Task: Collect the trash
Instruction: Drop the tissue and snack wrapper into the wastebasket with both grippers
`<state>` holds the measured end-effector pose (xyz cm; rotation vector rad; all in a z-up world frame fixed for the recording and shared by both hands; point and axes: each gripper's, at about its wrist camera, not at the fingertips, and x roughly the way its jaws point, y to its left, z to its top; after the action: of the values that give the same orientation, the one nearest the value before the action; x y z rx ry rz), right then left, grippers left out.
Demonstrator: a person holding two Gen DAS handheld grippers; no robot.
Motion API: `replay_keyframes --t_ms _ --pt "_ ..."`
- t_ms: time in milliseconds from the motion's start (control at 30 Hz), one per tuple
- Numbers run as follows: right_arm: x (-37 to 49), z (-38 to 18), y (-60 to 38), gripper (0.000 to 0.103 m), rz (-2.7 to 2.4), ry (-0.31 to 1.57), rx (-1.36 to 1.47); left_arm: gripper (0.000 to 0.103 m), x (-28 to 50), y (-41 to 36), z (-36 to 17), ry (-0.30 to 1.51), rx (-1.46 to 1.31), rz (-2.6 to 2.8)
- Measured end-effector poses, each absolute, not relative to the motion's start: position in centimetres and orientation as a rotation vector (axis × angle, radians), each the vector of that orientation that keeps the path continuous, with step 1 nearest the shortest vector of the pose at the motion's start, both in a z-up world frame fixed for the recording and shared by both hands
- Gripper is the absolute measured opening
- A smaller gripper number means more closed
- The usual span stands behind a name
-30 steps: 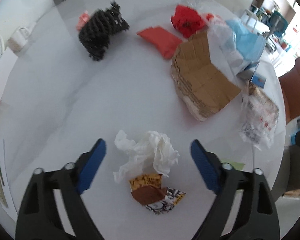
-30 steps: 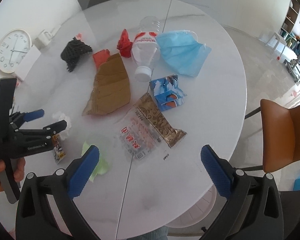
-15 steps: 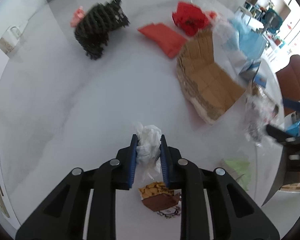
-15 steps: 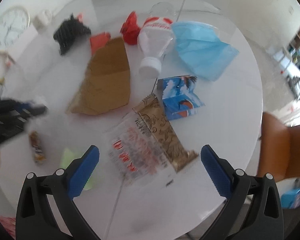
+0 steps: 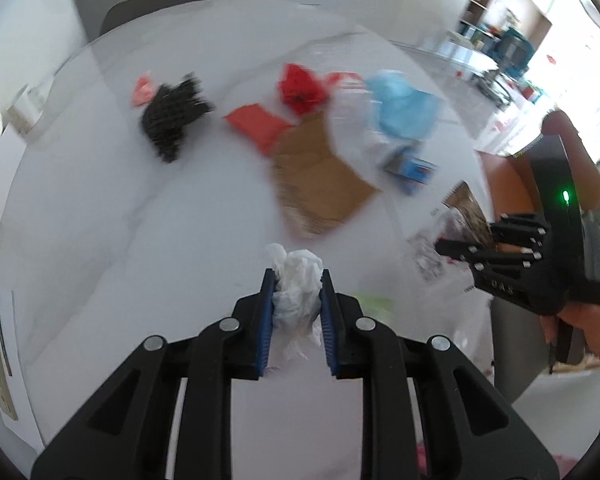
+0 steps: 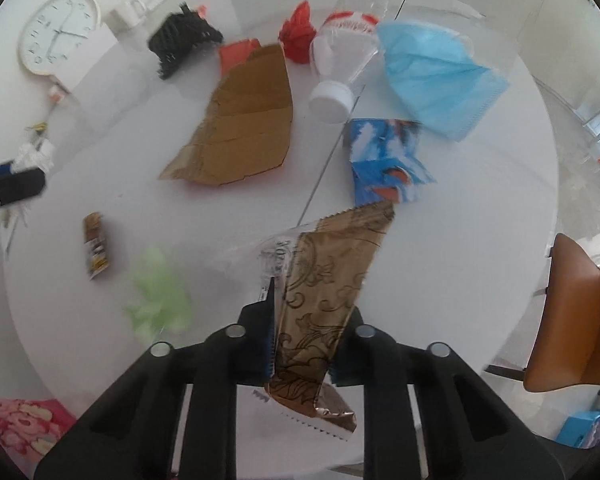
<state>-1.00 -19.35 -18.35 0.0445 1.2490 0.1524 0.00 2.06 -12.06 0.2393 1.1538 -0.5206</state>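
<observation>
Left gripper (image 5: 296,304) is clamped on the crumpled white tissue (image 5: 298,280), pinched mid-wad between the blue pads so it lifts as one lump; most of it sticks out past the tips. Right gripper (image 6: 304,336) has just been closing and now pinches the brown patterned snack wrapper (image 6: 328,280) flat between the pads, near one end, so the long free end stands out ahead of the fingers. Remaining trash sits beyond the right fingertips on the white round table (image 6: 480,208): cardboard piece (image 6: 244,120), plastic bottle (image 6: 344,60), blue face mask (image 6: 436,76); green scrap (image 6: 156,296) is just left of the fingers.
</observation>
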Motion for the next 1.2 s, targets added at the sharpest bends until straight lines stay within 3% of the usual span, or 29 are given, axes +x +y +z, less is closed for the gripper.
replay_keyframes --t_ms 233,533,800,900,1033,1200 --pt "-9.2 -13.6 -25.9 0.018 0.059 1.197 0.111 0.021 -6.7 -5.2 -10.8 1.201 0.213 -0.745" --pt "-17.0 -14.0 -32.9 0.018 -0.010 1.220 0.162 0.022 -14.4 -16.1 -15.0 1.261 0.309 -0.894" --pt "-19.5 -14.6 -34.6 0.019 0.016 1.227 0.165 0.023 -16.6 -19.7 -17.4 1.261 0.404 -0.822" --pt "-19.7 -14.7 -34.6 0.019 0.030 1.225 0.163 0.035 -17.3 -20.3 -17.8 1.273 0.427 -0.807" --pt "-19.9 -14.9 -34.7 0.019 0.042 1.225 0.165 0.061 -18.0 -20.8 -18.3 1.274 0.452 -0.798" --pt "-20.0 -15.4 -34.6 0.019 0.056 1.232 0.169 0.072 -18.6 -20.9 -17.7 1.249 0.472 -0.794"
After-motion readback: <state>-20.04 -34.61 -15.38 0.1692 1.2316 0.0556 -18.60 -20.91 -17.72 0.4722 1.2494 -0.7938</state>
